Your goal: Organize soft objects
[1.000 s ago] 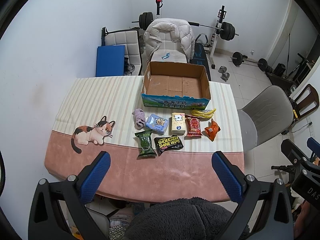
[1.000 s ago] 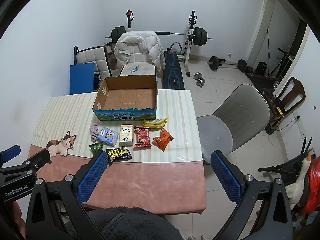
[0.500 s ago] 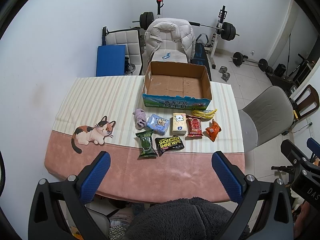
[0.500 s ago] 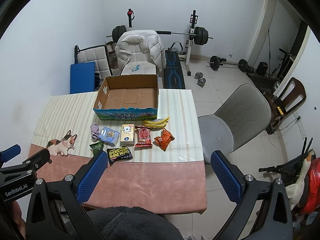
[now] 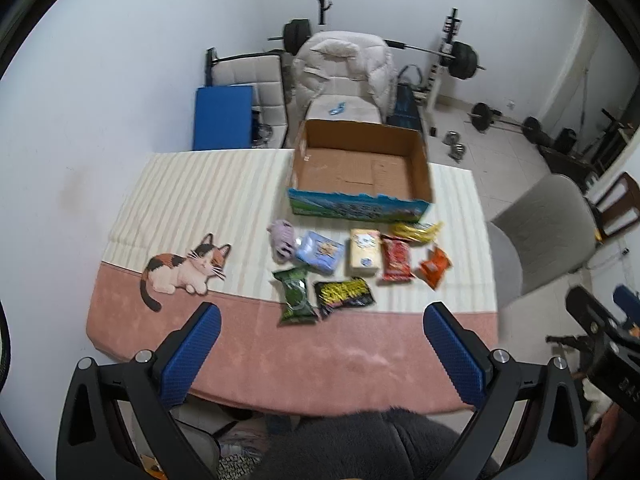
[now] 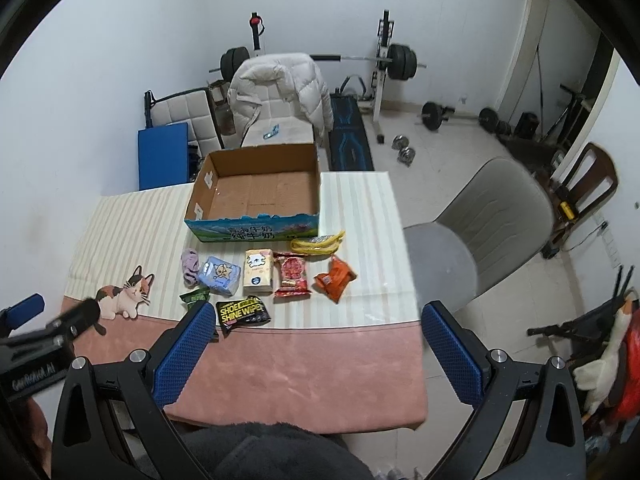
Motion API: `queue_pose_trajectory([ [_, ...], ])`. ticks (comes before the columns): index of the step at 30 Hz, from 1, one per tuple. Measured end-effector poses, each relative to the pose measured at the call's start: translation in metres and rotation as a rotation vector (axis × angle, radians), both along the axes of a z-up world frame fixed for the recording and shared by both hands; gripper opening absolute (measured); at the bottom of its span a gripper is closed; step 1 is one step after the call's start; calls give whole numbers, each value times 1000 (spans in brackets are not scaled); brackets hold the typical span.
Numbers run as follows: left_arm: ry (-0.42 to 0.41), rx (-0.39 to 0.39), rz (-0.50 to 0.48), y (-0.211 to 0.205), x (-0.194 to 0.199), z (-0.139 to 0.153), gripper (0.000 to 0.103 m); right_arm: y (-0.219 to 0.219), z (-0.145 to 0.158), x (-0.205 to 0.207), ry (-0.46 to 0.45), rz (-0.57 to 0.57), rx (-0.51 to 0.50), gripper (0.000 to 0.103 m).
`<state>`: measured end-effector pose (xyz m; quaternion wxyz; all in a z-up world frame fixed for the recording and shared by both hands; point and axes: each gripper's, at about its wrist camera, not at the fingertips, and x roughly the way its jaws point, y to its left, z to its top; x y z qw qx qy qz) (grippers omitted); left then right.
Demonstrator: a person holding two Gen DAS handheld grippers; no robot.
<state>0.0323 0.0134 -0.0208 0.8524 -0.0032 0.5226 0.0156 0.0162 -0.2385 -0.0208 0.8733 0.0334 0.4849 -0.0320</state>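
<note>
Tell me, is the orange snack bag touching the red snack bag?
Apart. The right wrist view shows a strip of striped tablecloth between the orange snack bag and the red snack bag.

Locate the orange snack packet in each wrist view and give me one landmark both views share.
Left wrist: the orange snack packet lies right of centre, at the right end of the row of items, below the yellow packet.
Right wrist: orange snack packet just right of centre, again rightmost.
Shared landmark: the open cardboard box behind the row.
</note>
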Motion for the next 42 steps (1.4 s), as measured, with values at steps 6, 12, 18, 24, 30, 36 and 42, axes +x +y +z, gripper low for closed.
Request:
queue_pose_trajectory([
  [6, 103, 7, 72, 30, 57, -63, 103, 3, -70, 62, 100, 26, 62, 103],
  [12, 277, -91, 118, 63, 106, -156, 102, 22, -177, 137, 229, 57, 109, 103],
  [18, 439, -155, 149, 79, 139, -253, 92, 57, -281, 200, 362, 122, 100, 103],
  [24, 605, -189, 137, 75, 157, -347, 79, 88, -351, 245, 463, 150, 139, 102],
  [30, 685, -196, 156, 78, 154, -401, 73, 114, -398, 277, 543, 152, 147, 94],
  [36, 688, -230, 162, 78, 149, -421, 52, 122, -433, 293, 625, 125, 162, 85],
  [42, 671, -218, 155, 78, 151, -415, 38, 125, -457, 297, 665, 90, 179, 68],
])
